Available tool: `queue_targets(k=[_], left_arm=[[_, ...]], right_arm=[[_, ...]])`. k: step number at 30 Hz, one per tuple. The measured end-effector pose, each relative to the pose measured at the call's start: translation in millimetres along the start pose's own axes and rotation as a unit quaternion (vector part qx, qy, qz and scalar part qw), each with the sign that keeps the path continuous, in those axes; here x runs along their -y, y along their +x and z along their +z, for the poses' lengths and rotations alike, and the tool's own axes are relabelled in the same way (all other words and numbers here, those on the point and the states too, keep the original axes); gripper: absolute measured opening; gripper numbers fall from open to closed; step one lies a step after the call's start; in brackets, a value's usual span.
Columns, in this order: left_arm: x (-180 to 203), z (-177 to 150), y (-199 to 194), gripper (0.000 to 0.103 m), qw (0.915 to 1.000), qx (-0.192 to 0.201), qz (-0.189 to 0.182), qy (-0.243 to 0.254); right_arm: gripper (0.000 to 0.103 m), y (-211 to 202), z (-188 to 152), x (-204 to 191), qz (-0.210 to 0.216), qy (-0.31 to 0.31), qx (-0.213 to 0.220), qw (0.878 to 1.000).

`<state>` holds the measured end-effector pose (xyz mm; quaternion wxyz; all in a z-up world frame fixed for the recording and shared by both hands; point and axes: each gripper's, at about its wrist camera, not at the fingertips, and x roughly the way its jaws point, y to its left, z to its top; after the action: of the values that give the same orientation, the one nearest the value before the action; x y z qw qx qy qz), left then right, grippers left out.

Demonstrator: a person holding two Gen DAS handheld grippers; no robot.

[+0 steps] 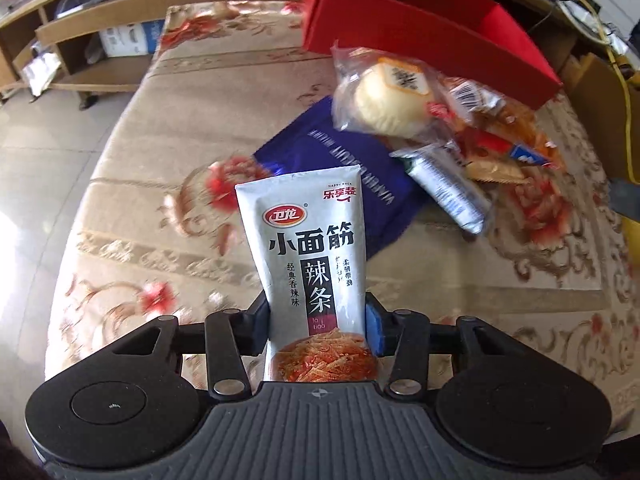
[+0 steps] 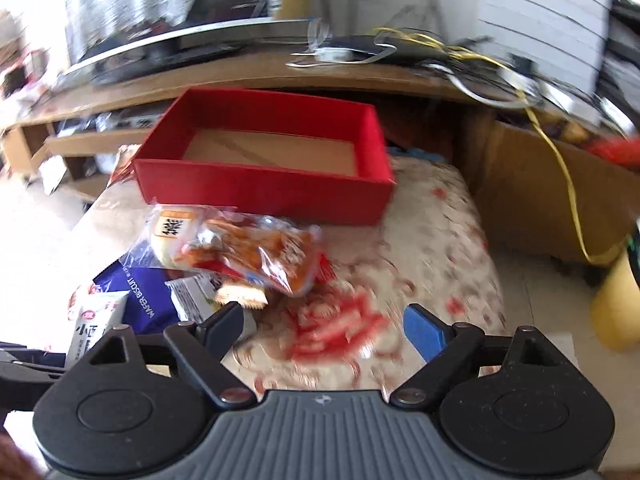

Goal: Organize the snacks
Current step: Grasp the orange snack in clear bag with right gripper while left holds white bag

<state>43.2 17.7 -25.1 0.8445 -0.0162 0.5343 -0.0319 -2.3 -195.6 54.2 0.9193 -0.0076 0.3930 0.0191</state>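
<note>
My left gripper (image 1: 318, 316) is shut on a white spicy-strip snack pack (image 1: 310, 256) and holds it upright above the table; the pack also shows at the left of the right wrist view (image 2: 96, 326). A pile of snacks lies beyond it: a bun in clear wrap (image 1: 390, 94), a blue wafer bag (image 1: 340, 172), a silver packet (image 1: 448, 186) and an orange snack bag (image 2: 256, 254). An open, empty red box (image 2: 264, 184) stands behind the pile (image 1: 420, 36). My right gripper (image 2: 326, 330) is open and empty above the tablecloth, right of the pile.
The table has a beige floral cloth (image 1: 160, 184). Wooden shelves (image 1: 84, 40) stand to the far left. A wooden desk with cables (image 2: 420, 60) and a cardboard box (image 2: 532, 196) lie behind the table. A yellow container (image 2: 616, 308) is at the right.
</note>
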Motion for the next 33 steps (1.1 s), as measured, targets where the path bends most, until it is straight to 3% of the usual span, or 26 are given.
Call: queue_targets(k=[6,9,12,16,18,20,28,33], left_arm=[[-4.3,2.0,6.1,0.053,0.9996,-0.003,-0.029,-0.002],[-9.3,4.2,7.3,0.054,0.9992,-0.004,-0.04,-0.008],[-9.7,6.9,7.5,0.054,0.999,-0.006,-0.044,-0.009],[-6.7,8.4,8.5,0.056,0.999,-0.002,-0.045,-0.002],[-7.3,8.9,8.8,0.057,0.999,-0.001,-0.046,0.0],[-8.5,7.9,8.6,0.057,0.9989,0.0,-0.047,-0.002],[-8.3,-3.8,2.9,0.057,0.9995,0.008,-0.031,0.008],[-10.1,-7.4,0.0,0.059,0.9994,0.01,-0.029,0.015]], right_arm=[[0.083,45.1,35.6,-16.8,0.045,-0.124,0.002,0.991],[0.083,70.7,50.5,-27.8,0.08,-0.202,-0.015,0.976],[0.083,100.7,59.1,-32.9,0.098,-0.242,-0.05,0.964],[0.06,119.6,54.6,-30.4,0.113,-0.209,-0.101,0.966],[0.054,109.8,45.2,-28.0,0.125,-0.185,-0.108,0.969],[0.04,96.2,35.8,-27.8,0.14,-0.17,-0.12,0.968],[0.039,43.1,-7.1,-20.7,0.175,-0.095,-0.133,0.971],[0.041,34.9,-19.8,-22.2,0.142,-0.105,-0.14,0.974]])
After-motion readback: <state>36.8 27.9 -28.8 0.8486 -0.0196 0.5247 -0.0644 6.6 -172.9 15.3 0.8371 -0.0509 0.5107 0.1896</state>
